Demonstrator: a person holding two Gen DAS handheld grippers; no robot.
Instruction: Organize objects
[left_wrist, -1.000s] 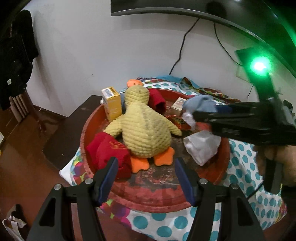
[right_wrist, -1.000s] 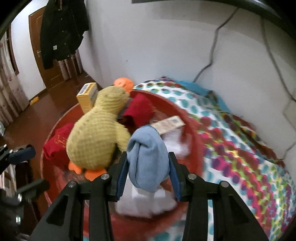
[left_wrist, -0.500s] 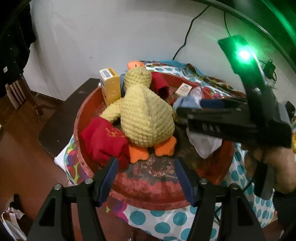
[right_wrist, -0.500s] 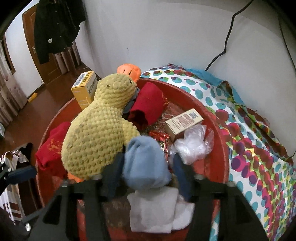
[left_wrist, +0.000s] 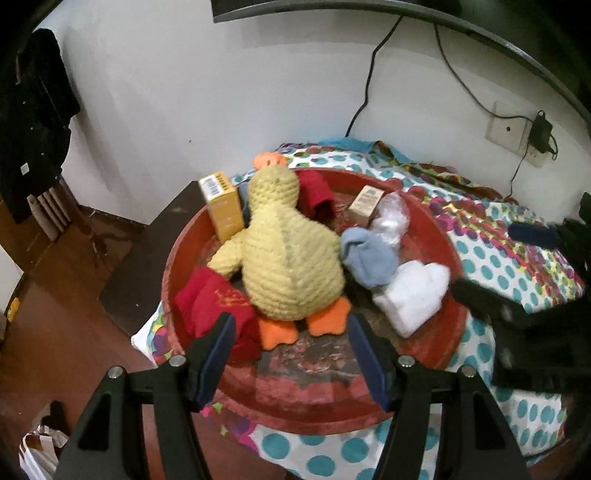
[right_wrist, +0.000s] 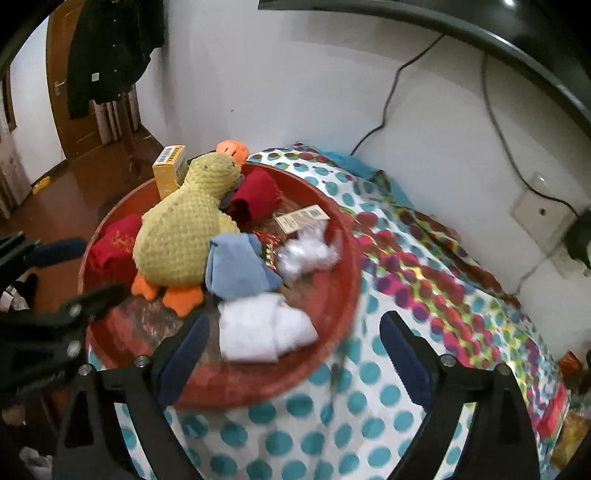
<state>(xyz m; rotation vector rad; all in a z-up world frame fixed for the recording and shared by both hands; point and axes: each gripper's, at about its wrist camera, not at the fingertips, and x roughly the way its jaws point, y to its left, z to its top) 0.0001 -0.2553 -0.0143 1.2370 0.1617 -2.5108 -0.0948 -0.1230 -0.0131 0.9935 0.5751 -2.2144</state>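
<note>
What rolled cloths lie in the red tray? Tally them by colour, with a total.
Red cloth, front and back: 2
Blue cloth: 1
White cloth: 1
Total: 4
Grey scrap behind the duck: unclear, not counted.

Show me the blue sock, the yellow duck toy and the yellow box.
blue sock (right_wrist: 236, 266), right wrist view, middle of the fabric.
yellow duck toy (left_wrist: 288, 266), left wrist view, its back.
yellow box (left_wrist: 223, 208), left wrist view, its front face.

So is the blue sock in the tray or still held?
In the red tray: the blue sock lies beside the duck, clear of the opening right tongs.
</note>
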